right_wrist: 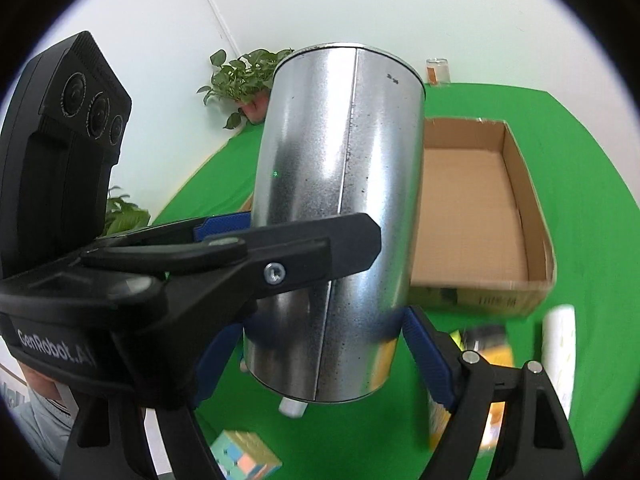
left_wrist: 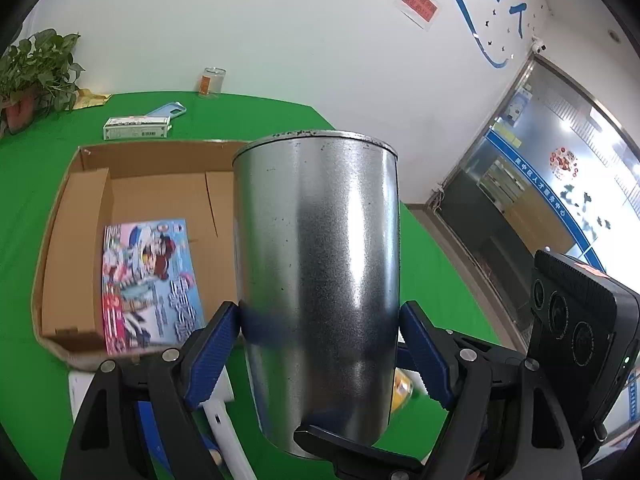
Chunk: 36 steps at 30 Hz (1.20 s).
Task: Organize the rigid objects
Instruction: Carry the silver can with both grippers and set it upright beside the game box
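Two grippers hold one shiny metal can (left_wrist: 320, 220), and I am working both from far away. My left gripper (left_wrist: 318, 312) pinches the can around its middle with its blue pads (left_wrist: 218, 340) pressed on both sides. My right gripper (right_wrist: 320, 332) looks pressed on the can lower down, near the bottom end, though one of its pads is partly hidden behind the left one. The can is up in the air above the green desk (left_wrist: 40, 160) and touches nothing else. Its long side stands nearly straight up and leans just a little. What matters most is where the cardboard box (left_wrist: 60, 216) lies. It sits on the desk just past the can, lower than the can, and its open top faces up. Both hands are on the same can, so I think neither one is much nearer to the box. I think the can has to go forward and down into it. The left view shows a picture book (left_wrist: 148, 280) lying flat at the near left end of the box, which the right view does not show. The right view shows the other end of the box bare, and a color cube (right_wrist: 244, 456) on the desk near me.
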Each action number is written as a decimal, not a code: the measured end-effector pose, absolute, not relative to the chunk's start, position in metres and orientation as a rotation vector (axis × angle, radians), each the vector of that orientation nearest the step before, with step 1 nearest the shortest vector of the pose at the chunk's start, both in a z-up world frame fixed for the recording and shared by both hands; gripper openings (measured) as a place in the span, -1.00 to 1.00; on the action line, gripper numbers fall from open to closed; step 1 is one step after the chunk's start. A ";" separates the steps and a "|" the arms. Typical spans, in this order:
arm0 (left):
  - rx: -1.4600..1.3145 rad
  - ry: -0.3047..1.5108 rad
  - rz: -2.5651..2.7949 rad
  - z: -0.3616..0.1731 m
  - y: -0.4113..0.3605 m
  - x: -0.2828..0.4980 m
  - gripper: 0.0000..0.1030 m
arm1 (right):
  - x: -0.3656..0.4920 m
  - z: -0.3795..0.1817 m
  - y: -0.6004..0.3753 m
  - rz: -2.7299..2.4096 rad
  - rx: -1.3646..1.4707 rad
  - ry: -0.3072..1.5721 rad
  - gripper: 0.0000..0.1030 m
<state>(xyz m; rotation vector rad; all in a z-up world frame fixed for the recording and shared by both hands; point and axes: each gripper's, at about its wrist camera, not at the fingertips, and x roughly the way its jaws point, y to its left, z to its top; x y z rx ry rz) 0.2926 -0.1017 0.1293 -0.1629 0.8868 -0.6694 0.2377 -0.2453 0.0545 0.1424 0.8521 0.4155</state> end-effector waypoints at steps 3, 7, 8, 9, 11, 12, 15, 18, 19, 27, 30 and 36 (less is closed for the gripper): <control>-0.166 0.887 -0.657 0.141 -0.106 0.318 0.53 | 0.260 0.063 -0.245 0.420 0.124 0.871 0.58; -0.176 0.901 -0.643 0.144 -0.108 0.348 0.53 | 0.283 0.064 -0.245 0.432 0.107 0.916 0.58; -0.184 0.910 -0.639 0.142 -0.109 0.356 0.53 | 0.289 0.063 -0.244 0.434 0.102 0.929 0.58; -0.190 0.916 -0.638 0.140 -0.108 0.362 0.53 | 0.295 0.061 -0.243 0.436 0.095 0.942 0.58; -0.201 0.937 -0.630 0.130 -0.108 0.376 0.53 | 0.305 0.057 -0.240 0.439 0.088 0.964 0.58; -0.201 0.944 -0.626 0.124 -0.110 0.379 0.53 | 0.307 0.054 -0.239 0.443 0.087 0.980 0.58; -0.198 0.974 -0.611 0.106 -0.110 0.394 0.53 | 0.324 0.040 -0.237 0.457 0.092 1.022 0.58; -0.204 1.006 -0.603 0.085 -0.111 0.409 0.53 | 0.340 0.028 -0.242 0.469 0.101 1.065 0.58; -0.215 1.021 -0.602 0.078 -0.111 0.416 0.53 | 0.346 0.025 -0.244 0.469 0.099 1.075 0.58; -0.238 1.117 -0.589 0.022 -0.114 0.447 0.53 | 0.378 -0.015 -0.250 0.481 0.108 1.184 0.58; -0.254 1.164 -0.582 0.000 -0.115 0.456 0.53 | 0.387 -0.032 -0.252 0.482 0.124 1.236 0.58; -0.282 1.216 -0.551 -0.028 -0.112 0.470 0.54 | 0.406 -0.060 -0.257 0.488 0.235 1.333 0.59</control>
